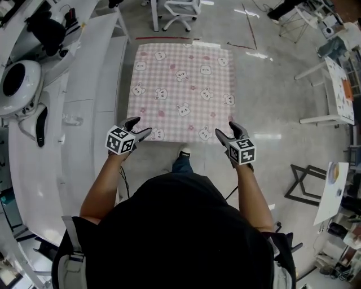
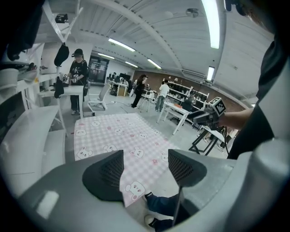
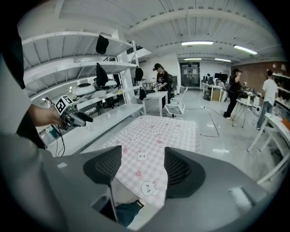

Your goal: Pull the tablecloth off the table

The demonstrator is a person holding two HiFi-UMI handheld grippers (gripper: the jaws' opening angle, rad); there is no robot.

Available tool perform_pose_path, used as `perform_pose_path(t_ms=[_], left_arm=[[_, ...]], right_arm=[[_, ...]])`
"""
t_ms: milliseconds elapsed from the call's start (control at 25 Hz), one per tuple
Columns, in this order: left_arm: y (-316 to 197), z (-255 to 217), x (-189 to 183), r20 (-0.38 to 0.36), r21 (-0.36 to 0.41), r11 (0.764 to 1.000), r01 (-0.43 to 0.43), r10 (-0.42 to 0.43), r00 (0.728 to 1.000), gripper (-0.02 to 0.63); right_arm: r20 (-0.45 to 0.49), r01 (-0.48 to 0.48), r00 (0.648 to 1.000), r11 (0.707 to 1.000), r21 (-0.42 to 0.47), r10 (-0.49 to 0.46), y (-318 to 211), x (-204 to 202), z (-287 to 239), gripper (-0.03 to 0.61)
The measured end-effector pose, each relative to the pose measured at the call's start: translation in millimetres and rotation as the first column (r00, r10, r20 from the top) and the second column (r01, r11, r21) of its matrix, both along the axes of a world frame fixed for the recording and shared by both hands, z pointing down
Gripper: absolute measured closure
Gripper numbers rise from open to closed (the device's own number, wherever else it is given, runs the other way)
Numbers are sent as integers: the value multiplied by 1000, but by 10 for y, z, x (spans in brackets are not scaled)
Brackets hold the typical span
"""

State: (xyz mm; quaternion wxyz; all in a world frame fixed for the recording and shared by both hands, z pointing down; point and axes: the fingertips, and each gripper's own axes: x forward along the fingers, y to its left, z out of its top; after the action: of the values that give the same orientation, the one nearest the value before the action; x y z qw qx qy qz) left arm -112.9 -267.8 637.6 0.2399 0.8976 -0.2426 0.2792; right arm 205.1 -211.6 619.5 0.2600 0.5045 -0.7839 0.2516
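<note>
A pink checked tablecloth point(image 1: 181, 90) printed with small bunnies lies flat over a square table in front of me. My left gripper point(image 1: 141, 130) is at the cloth's near left corner. Its jaws stand open with that corner point(image 2: 136, 190) showing in the gap between them. My right gripper point(image 1: 227, 133) is at the near right corner, also open, and the cloth's corner point(image 3: 149, 186) hangs between its pads. In neither gripper view do the pads press on the fabric. Each gripper appears in the other's view: the right gripper point(image 2: 209, 116) and the left gripper point(image 3: 71, 117).
A long white counter point(image 1: 84, 113) runs along the left of the table. An office chair point(image 1: 181, 11) stands beyond the far edge. White folding tables point(image 1: 338, 84) stand at the right. My leg and shoe point(image 1: 183, 161) are under the near edge. Several people stand in the background.
</note>
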Motion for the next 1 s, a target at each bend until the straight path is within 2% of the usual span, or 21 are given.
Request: perform_pose_path(t_ms=[280,520,680,840,1000], left_arm=[[99,560,156,126,-61,994,-88,95,987,316],[211,1036,228,247,-97,977,-188,207,947,310],[323,1376,205,331,-112,961,-252,275,903,304],[405,1755,151,422,-112,939,-325,341,840,291],[483,2034,141,471,-127,920,-370,384,794,284]], right_arm=[[-82,106,990,985,-139,-118,118,-1,678,244],[-165,209,953,947,-246,-253,202,-62,1243,236],[-202,263,923,920,-292,-327,257,-105,1563,229],[-206,309,895,882,-355,-396,352,-182,1873,219],[-195,333,877,848,-413,-439,475,-244,2148,210]])
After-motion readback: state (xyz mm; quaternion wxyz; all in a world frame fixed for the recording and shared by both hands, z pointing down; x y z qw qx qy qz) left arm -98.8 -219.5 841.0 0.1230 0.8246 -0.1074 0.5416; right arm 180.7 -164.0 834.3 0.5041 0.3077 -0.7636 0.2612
